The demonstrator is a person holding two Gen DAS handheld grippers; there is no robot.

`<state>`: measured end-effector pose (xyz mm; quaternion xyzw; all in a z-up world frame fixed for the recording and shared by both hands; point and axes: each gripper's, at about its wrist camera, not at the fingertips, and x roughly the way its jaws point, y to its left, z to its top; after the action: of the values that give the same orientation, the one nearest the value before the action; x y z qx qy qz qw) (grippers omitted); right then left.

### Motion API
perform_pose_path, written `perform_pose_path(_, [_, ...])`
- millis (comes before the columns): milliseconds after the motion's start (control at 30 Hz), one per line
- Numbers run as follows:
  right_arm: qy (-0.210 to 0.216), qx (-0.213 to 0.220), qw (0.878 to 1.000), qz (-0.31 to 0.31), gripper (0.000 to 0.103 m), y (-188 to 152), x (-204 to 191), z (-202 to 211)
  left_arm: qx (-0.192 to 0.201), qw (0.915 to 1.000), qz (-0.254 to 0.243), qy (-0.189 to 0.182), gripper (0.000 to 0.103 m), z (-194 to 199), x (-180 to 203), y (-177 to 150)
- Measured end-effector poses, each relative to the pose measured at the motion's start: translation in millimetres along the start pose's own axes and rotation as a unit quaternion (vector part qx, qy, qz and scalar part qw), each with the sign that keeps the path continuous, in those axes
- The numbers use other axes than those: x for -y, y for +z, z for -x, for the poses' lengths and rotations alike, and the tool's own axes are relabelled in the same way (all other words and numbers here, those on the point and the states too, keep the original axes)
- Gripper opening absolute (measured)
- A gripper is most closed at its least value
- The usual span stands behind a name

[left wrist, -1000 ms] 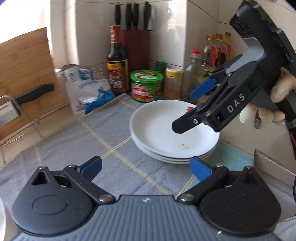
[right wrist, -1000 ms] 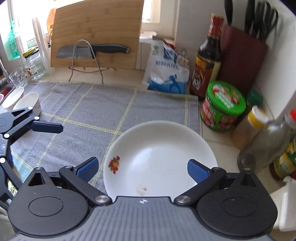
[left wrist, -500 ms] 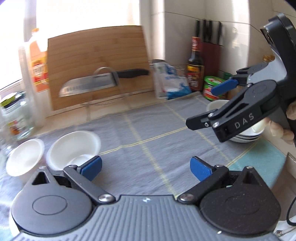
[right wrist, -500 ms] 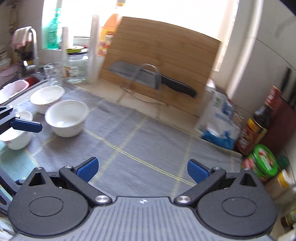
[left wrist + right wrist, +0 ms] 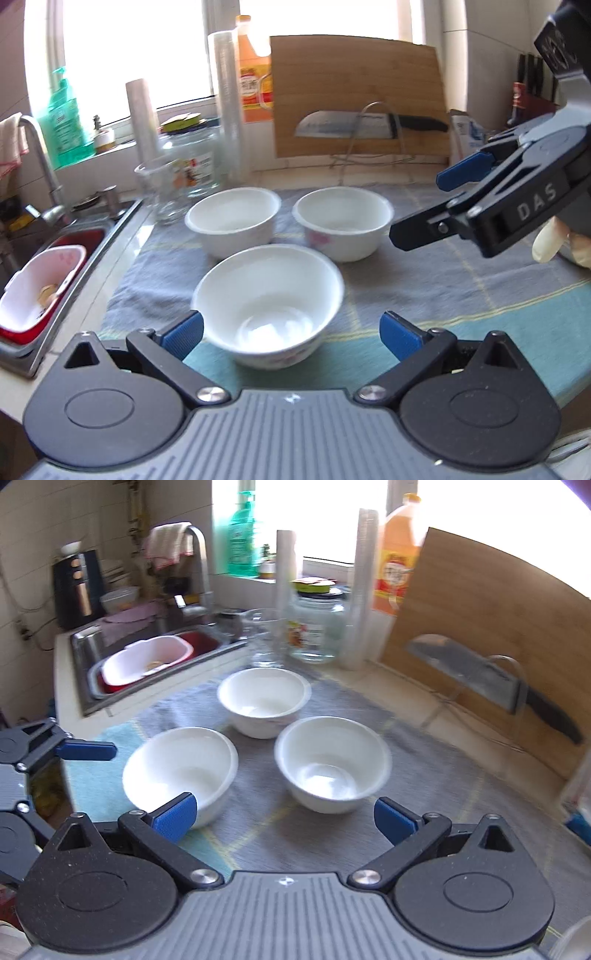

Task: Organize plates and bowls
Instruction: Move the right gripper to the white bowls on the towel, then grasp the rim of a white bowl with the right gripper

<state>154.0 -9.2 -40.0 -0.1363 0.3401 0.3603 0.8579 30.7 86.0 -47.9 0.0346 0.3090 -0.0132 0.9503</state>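
A: Where are the three round white ceramic bowls (image 5: 269, 306)?
B: Clustered on the grey checked cloth (image 5: 461, 280), right of the steel sink (image 5: 88, 653).
A: The tools?
B: Left tool (image 5: 291, 330) and right tool (image 5: 285, 816), both wide, empty, above that cloth.

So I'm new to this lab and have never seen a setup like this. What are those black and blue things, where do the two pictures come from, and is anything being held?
No robot arm here: a person holds one two-finger tool in each hand. Each tool carries a camera looking forward along its blue-padded fingers. In the left wrist view the left tool is open, just in front of the nearest white bowl; the right tool shows at the right edge. The right wrist view shows the right tool's own open fingers, empty. Three white bowls stand apart on a grey cloth: besides the nearest, one by the sink and one toward the cutting board. Nothing is held.
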Motion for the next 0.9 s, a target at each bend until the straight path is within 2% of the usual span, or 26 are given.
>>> perform_pose_path(200, [0.063, -0.016, 0.998, 0.005, 0.103, 15.3, -21.8, -36.3, -0.008, 0.9999, -0.006, 0.002, 0.1, -16.4, -14.7, -13.1])
perform_pose_path(300, [0.084, -0.028, 0.996, 0.004, 0.103, 18.8, -27.5, -54.0, -0.005, 0.9998, -0.014, -0.009, 0.1, -23.5, -15.2, -14.3])
perform_pose_path(367, [0.089, -0.036, 0.995, 0.006, 0.103, 19.4, -31.1, -62.0, -0.005, 0.9997, -0.018, -0.015, 0.098, -26.2, -15.5, -15.9])
perform_pose_path(633, [0.113, -0.059, 0.992, 0.003, 0.088, 24.3, -30.8, -85.2, 0.003, 0.9994, -0.001, -0.033, 0.092, -34.0, -23.0, -14.5])
perform_pose_path(900, [0.132, -0.068, 0.989, 0.003, 0.081, 27.2, -31.1, -92.2, 0.006, 0.9988, 0.007, -0.049, 0.092, -36.6, -27.5, -14.4])
